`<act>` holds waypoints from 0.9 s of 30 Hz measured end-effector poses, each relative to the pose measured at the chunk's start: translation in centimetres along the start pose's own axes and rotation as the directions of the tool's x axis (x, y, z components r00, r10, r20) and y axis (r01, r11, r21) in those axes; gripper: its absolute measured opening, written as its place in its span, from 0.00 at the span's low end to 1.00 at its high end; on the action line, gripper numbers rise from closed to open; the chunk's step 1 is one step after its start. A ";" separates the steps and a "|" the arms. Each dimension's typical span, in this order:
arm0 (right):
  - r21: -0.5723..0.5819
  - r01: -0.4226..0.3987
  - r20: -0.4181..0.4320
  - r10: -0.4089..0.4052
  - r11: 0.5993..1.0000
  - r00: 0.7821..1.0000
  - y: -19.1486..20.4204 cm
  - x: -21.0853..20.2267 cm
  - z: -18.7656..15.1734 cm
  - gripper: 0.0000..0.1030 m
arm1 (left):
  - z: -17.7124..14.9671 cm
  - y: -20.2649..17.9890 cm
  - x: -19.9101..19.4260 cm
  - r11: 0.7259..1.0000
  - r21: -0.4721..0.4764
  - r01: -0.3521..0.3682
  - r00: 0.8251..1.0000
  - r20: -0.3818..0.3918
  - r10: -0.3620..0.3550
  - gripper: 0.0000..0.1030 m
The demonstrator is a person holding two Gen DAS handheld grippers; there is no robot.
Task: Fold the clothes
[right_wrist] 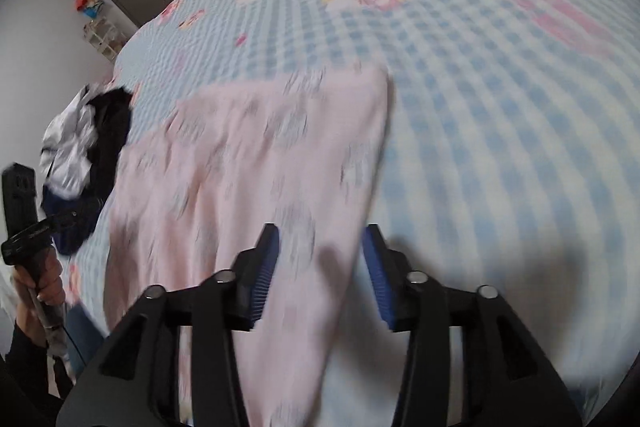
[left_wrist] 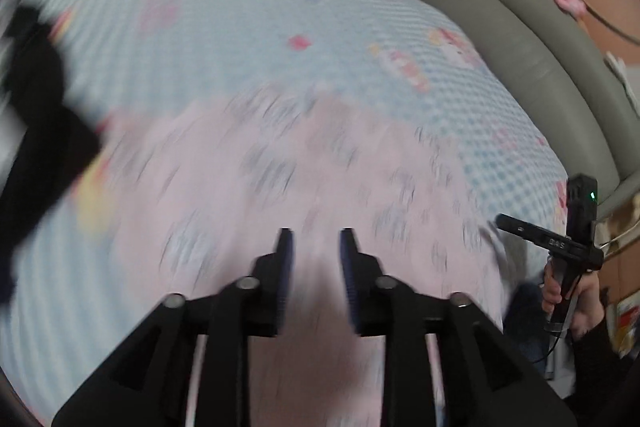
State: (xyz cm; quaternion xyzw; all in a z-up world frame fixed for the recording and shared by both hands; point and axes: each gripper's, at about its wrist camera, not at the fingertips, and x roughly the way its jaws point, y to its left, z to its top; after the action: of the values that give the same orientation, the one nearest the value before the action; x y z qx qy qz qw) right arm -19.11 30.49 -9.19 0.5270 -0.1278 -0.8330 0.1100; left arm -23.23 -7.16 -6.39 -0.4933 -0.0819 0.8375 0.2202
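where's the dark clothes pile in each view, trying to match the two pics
Left wrist: the dark pile runs down the far left edge, blurred, left of the pink garment.
Right wrist: middle left, black and white cloth, beside the pink garment's left edge.
Shared landmark: the pink garment on the blue checked sheet; in both views the pile lies at its left.

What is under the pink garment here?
The pink garment lies spread on the blue checked bedsheet, which shows all around it. Anything between the garment and the sheet is covered and cannot be seen.
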 end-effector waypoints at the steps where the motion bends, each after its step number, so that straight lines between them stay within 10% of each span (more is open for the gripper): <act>1: -0.004 0.012 0.006 -0.012 1.000 1.000 -0.2 0.7 1.4 0.47 | 1.9 -0.7 1.7 1.000 0.022 -0.018 1.000 -0.003 0.018 0.31; 4: 0.014 0.017 0.011 -0.017 1.000 1.000 -0.9 2.9 4.7 0.53 | 6.4 -1.6 6.7 0.999 0.037 -0.024 0.998 -0.055 0.026 0.36; 7: 0.041 0.008 -0.016 -0.008 0.999 1.000 -1.7 5.9 6.4 0.65 | 8.9 -1.6 11.0 0.997 0.036 -0.070 0.993 -0.092 0.073 0.63; 9: 0.059 0.003 -0.035 -0.001 0.998 0.999 -2.3 7.9 7.4 0.63 | 9.6 -1.1 13.4 0.996 0.028 -0.079 0.988 -0.132 0.082 0.57; 11: 0.064 -0.020 -0.031 0.021 0.998 0.999 -2.5 8.7 8.3 0.19 | 9.7 -1.5 15.1 0.995 0.045 -0.089 0.982 -0.161 0.095 0.05; 21: -0.009 0.071 0.177 -0.068 0.997 0.982 -3.4 0.3 10.3 0.04 | 14.6 -8.1 15.4 0.985 0.159 0.061 0.996 -0.080 -0.049 0.05; 27: 0.061 0.138 0.006 -0.139 0.989 0.990 -8.8 3.6 9.3 0.11 | 14.4 -10.7 20.7 0.987 0.157 -0.023 0.977 -0.205 0.055 0.10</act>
State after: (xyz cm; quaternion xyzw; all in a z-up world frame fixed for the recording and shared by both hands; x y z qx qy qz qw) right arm -29.44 38.50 -11.28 0.5334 -0.1164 -0.8371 0.0353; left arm -41.23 12.83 -11.76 -0.5615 0.0160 0.7892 0.2482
